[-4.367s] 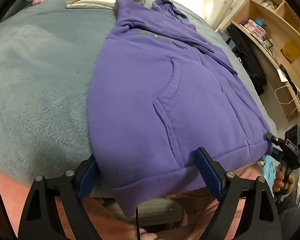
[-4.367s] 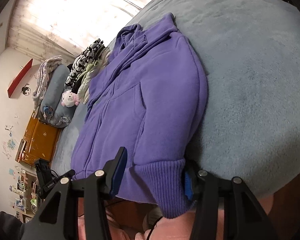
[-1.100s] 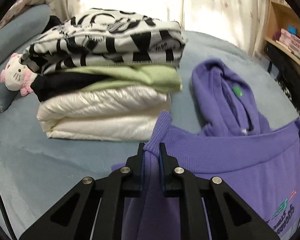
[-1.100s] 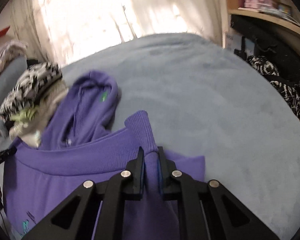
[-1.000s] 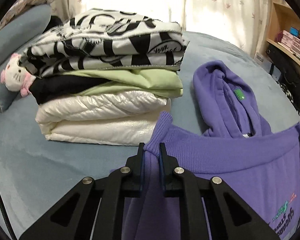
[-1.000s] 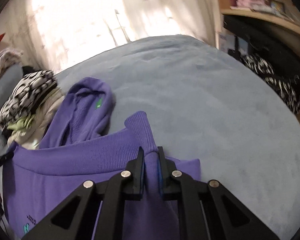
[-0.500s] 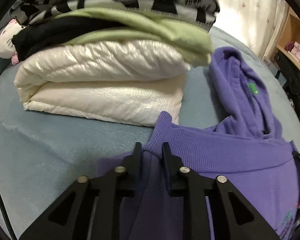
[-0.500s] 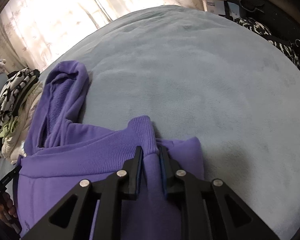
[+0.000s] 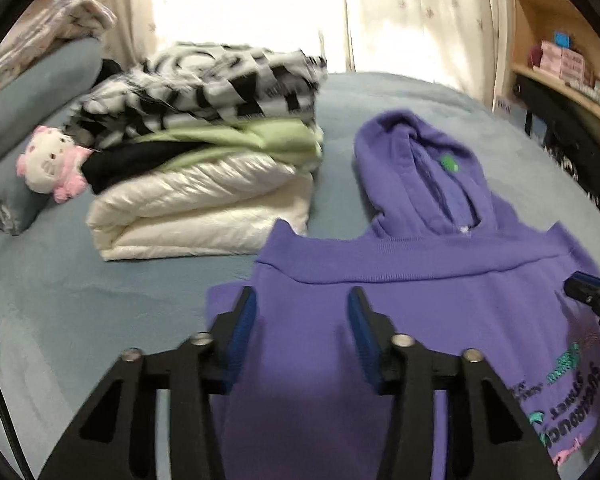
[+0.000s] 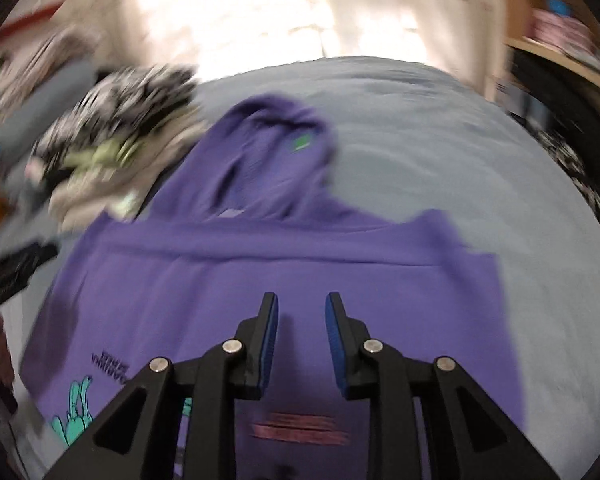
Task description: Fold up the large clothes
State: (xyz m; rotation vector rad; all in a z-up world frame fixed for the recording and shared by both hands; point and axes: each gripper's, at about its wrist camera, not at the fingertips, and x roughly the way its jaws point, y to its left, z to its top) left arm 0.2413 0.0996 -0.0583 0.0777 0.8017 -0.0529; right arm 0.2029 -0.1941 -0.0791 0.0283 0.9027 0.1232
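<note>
Both jaws apart, just been opening, nothing clamped: left gripper (image 9: 302,322), right gripper (image 10: 302,326). Purple hoodie (image 9: 400,320) flat on bed (image 9: 80,320) beneath jaws, ribbed hem (image 9: 400,270) ahead. Retreat clear without snagging fold.

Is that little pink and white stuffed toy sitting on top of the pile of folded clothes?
No. The stuffed toy lies on the bed beside the pile of folded clothes, at its left end.

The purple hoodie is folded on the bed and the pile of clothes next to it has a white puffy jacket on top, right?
Not quite. In the left wrist view the white puffy jacket is at the bottom of the pile; a black-and-white garment is on top. The purple hoodie is folded on the bed.
</note>
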